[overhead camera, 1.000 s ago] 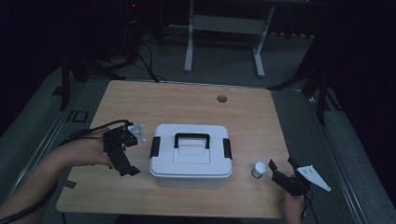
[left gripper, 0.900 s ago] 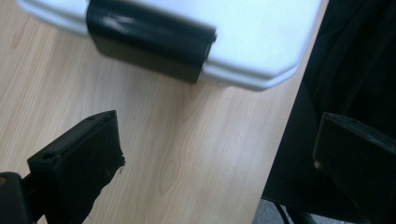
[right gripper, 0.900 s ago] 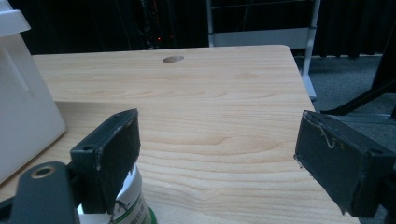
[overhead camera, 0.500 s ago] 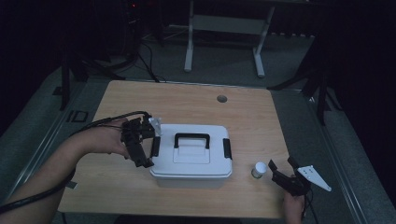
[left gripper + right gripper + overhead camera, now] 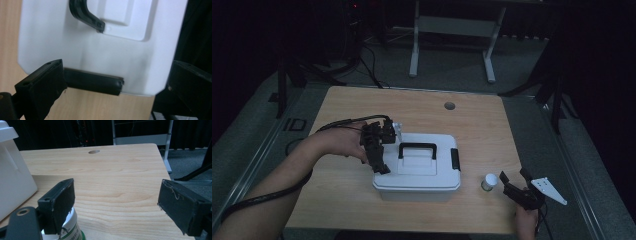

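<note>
The left tool hangs over the left end of the white box, with its jaws wide open and holding nothing. In the left gripper view the black side latch of the box lies between the two jaws, close to one of them, but I cannot tell if the jaw touches it. The box stands shut near the middle of the table, with a black handle lying flat on its lid and a second latch on its right end. My judgement is that the person means to open this left latch. The risk is that a jaw slides off the smooth latch, or pushes the whole box sideways across the table, because nothing holds the box from the other side. If the box slides to the right, it could knock over the small bottle with a white cap that stands just beside its right front corner. The right tool rests at the right front edge of the table, also wide open and empty. In the right gripper view the bottle stands behind one jaw, very near it, so a careless move of that hand could tip it as well.
</note>
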Tool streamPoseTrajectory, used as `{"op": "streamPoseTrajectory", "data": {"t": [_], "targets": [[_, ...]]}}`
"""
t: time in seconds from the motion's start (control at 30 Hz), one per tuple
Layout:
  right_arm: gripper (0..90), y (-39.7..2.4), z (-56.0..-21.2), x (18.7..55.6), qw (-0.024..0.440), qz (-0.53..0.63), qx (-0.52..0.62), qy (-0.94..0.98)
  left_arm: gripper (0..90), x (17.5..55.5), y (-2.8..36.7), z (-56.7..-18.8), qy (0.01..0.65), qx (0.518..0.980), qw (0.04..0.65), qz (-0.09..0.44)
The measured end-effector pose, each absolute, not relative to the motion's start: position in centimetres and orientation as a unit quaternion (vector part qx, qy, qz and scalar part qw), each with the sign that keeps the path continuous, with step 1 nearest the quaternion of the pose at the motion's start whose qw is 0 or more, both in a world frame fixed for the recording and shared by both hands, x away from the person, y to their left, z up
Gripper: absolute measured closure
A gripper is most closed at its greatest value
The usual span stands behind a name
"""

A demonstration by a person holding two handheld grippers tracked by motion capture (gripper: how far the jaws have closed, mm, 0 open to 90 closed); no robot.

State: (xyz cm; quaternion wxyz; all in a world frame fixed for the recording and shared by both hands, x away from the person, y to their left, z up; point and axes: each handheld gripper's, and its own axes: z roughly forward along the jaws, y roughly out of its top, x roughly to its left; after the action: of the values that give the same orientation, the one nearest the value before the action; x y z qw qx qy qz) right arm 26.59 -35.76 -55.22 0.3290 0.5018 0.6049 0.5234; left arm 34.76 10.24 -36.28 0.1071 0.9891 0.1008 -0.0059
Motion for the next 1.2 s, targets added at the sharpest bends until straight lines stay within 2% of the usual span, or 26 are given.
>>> {"op": "streamPoseTrajectory", "data": {"t": [0.43, 0.5, 0.57, 0.63, 0.7, 0.73, 0.83, 0.9, 0.93, 1.2], "targets": [[13.6, -35.8, -55.2, 26.6, 0.326, 0.526, 0.502, 0.605, 1.0, 36.2, 8.1, -36.4, 0.071, 0.993, 0.097, 0.018], [13.6, -35.8, -55.3, 26.6, 0.326, 0.526, 0.502, 0.605, 9.4, 36.3, 7.8, -36.4, 0.062, 0.993, 0.095, 0.034], [13.6, -35.8, -55.2, 26.6, 0.325, 0.526, 0.502, 0.604, 10.4, 36.5, 7.4, -36.4, 0.063, 0.992, 0.1, 0.032], [13.6, -35.8, -55.3, 26.6, 0.324, 0.526, 0.502, 0.605, 15.1, 36.6, 7.1, -36.4, 0.06, 0.993, 0.1, 0.035], [13.6, -35.9, -55.3, 26.6, 0.324, 0.527, 0.502, 0.605, 15.2, 36.8, 6.8, -36.6, 0.063, 0.993, 0.096, 0.028], [13.6, -35.9, -55.3, 26.6, 0.323, 0.527, 0.502, 0.604, 23.5, 36.9, 6.6, -36.7, 0.06, 0.993, 0.093, 0.028], [13.6, -35.9, -55.3, 26.6, 0.324, 0.528, 0.502, 0.604, 35.1, 37.0, 6.2, -36.9, 0.054, 0.996, 0.073, 0.02], [13.6, -35.9, -55.3, 26.6, 0.323, 0.527, 0.502, 0.604, 37.3, 37.0, 5.9, -37.1, 0.055, 0.996, 0.063, 0.026], [13.6, -35.9, -55.3, 26.6, 0.323, 0.527, 0.502, 0.605, 43.4, 37.1, 5.8, -37.1, 0.054, 0.996, 0.062, 0.026], [13.6, -35.9, -55.3, 26.6, 0.323, 0.525, 0.502, 0.607, 70.2, 37.0, 4.9, -37.1, 0.049, 0.998, 0.04, 0.014]]}}
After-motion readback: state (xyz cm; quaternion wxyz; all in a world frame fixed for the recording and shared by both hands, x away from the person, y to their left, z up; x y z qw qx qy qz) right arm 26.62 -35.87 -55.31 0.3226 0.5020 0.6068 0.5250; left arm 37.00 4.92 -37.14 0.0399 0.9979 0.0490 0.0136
